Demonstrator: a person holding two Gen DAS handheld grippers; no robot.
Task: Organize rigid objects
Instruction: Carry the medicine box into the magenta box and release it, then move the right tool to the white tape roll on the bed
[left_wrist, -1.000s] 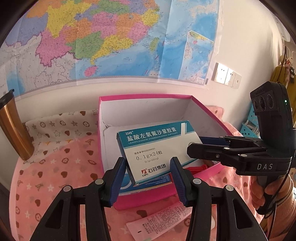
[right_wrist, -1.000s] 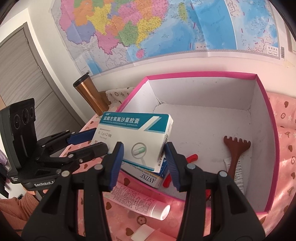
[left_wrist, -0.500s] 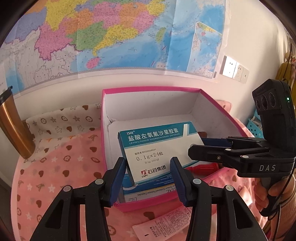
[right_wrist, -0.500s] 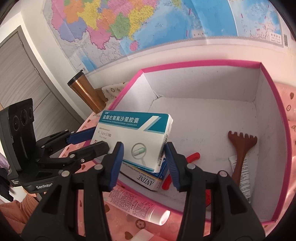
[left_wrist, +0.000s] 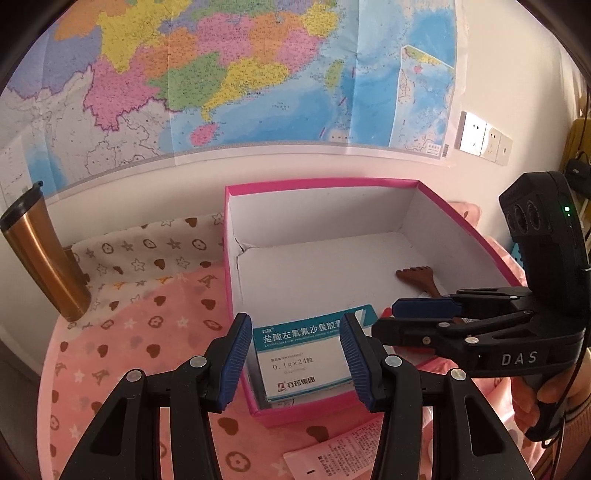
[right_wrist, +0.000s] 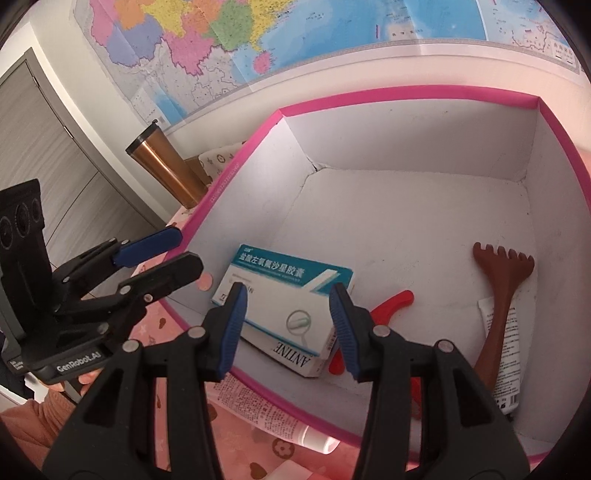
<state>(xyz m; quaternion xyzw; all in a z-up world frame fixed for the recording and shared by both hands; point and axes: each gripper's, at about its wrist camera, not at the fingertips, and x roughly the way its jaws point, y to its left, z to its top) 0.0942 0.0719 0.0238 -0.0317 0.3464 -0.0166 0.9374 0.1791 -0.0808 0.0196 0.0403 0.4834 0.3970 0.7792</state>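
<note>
- My right hand-held gripper (right_wrist: 288, 295) has its blue pads against both sides of the white-and-teal cardboard medicine box (right_wrist: 280, 291). That looks like a grip to me.
- The box is down inside the pink-rimmed white cardboard bin (right_wrist: 406, 92), near its front corner, resting on a second white carton (right_wrist: 295, 356).
- My left hand-held gripper (left_wrist: 293, 325) hangs half-open just outside the bin's near wall, clamping nothing.
- Already in the bin: a brown rake-shaped scratcher (right_wrist: 502, 269), a red plastic handle (right_wrist: 391, 304) and a white tube (right_wrist: 511, 354).
- What's left, I reckon: let go of this box, then fetch the pink-and-white tube (right_wrist: 280, 421) lying outside against the bin's front wall.
- The counter is covered with a pink cloth printed with hearts and stars (left_wrist: 129, 350).
- A copper-coloured tumbler with a black lid (left_wrist: 44, 258) stands at the wall.
- Above it there's a big coloured map (left_wrist: 221, 74), white wall sockets (left_wrist: 484, 142) to one side and grey door panels (right_wrist: 55, 147) to the other.
</note>
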